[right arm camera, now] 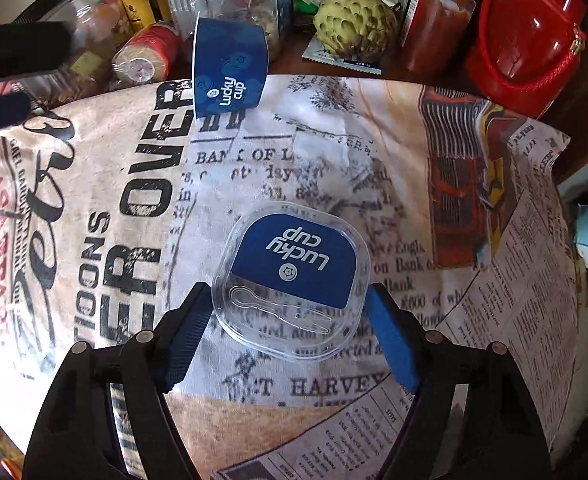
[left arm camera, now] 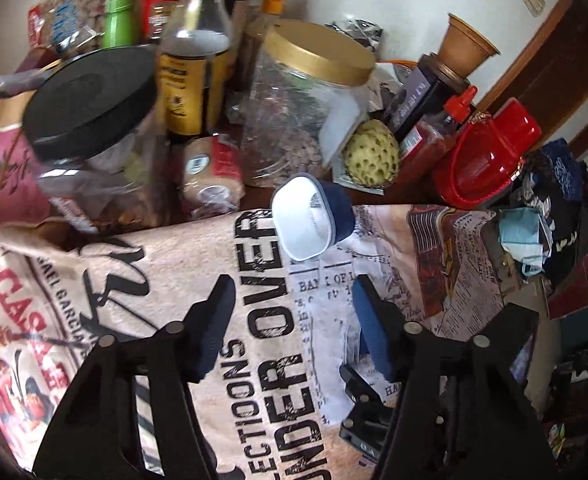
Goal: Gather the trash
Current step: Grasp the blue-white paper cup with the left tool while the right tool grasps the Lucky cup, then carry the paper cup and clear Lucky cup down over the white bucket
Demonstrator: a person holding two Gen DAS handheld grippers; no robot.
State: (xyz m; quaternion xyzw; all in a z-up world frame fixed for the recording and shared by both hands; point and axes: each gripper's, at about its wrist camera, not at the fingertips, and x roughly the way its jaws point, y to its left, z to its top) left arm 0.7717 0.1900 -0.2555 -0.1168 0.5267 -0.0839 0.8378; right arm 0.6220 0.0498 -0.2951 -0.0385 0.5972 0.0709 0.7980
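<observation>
Navy paper "Lucky cup" tub [right arm camera: 229, 67] and its clear plastic lid [right arm camera: 291, 284] on the newsprint-patterned tablecloth [right arm camera: 374, 152].

The left gripper [left arm camera: 291, 328] hangs with fingers spread and empty short of the rounded-square tub, which stands near the cloth's far edge, white inside. Farther right, the glossy lid, blue-labelled with a moulded spoon, lies flat mid-cloth between the right gripper's [right arm camera: 289, 336] spread fingers; whether the ribbed blue pads [right arm camera: 185, 338] touch it, I cannot tell.
</observation>
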